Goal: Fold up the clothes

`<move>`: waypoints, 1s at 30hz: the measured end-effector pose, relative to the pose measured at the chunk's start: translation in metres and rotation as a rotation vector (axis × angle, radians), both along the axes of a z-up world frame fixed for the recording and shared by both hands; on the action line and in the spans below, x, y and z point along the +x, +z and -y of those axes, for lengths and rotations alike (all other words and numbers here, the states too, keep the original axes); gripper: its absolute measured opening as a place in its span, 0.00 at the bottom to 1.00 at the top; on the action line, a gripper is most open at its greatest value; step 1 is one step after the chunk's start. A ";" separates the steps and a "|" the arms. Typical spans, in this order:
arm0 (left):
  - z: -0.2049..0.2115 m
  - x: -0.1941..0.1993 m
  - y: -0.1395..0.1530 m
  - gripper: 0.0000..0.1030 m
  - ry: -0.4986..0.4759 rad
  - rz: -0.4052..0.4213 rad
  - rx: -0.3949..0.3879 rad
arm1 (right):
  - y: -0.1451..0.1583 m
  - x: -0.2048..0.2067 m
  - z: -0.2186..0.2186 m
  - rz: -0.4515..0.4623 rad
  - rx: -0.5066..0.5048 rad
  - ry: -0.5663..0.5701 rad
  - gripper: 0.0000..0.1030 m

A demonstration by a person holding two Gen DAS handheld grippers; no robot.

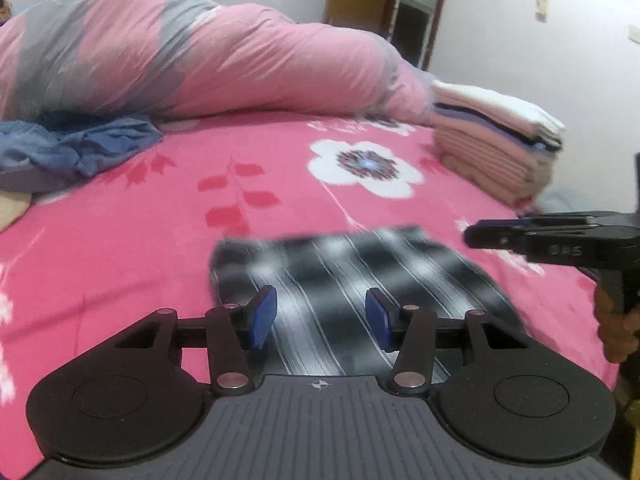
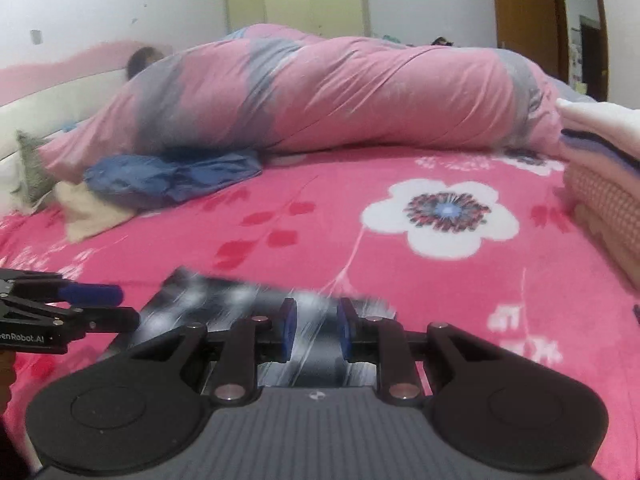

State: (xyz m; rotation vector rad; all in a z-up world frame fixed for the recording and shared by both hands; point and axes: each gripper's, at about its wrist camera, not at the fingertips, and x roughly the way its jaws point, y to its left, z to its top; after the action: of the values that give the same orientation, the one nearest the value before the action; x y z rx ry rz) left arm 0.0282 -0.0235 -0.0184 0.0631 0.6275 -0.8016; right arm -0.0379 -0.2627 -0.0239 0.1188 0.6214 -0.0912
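left gripper point(image 1: 320, 316) jaws released over folded black-and-white plaid garment point(image 1: 352, 272) | right gripper point(image 2: 314, 330) jaws apart, empty | risk: single-layer pinch unfolds it

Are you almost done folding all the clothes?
Partly. Done: a folded stack sits at the bed's edge. In hand: the plaid cloth lies folded flat, with the left gripper and right gripper open over it, neither holding it. Left: the blue garment and a cream piece lie crumpled by the quilt.
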 end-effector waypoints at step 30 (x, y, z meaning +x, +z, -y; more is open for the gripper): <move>0.044 -0.036 -0.027 0.53 0.114 -0.076 0.269 | 0.012 -0.117 -0.056 0.046 0.014 0.107 0.23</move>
State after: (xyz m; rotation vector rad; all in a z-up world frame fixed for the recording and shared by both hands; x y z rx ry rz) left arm -0.0082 -0.0674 -0.0456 0.2408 0.8011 -0.6084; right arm -0.1547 -0.2071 -0.0115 0.1010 0.5815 0.0197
